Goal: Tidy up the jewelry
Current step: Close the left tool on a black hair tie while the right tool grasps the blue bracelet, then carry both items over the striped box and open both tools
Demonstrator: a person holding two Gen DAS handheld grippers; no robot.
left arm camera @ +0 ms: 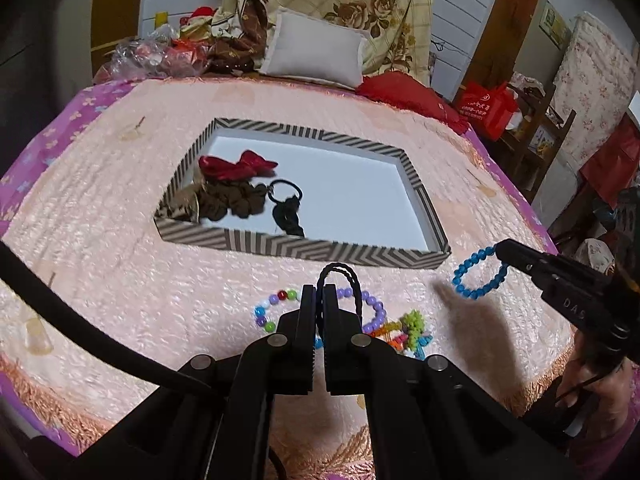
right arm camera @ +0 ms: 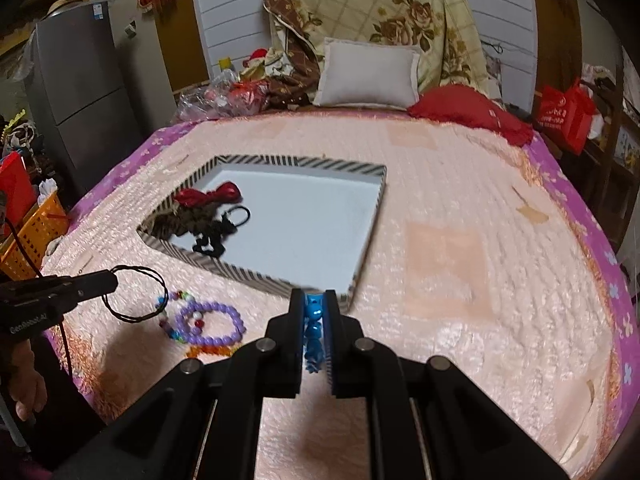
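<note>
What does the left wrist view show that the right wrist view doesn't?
Only the left wrist view: the blue bead bracelet as a full hanging loop, and a green spiky piece. Only the right wrist view: a grey fridge and orange basket. Both: the striped tray, purple bead bracelet, and black twisted cord in the left gripper.

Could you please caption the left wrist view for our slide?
Left gripper lifts a black cord loop; right gripper lifts a blue bead bracelet.
</note>
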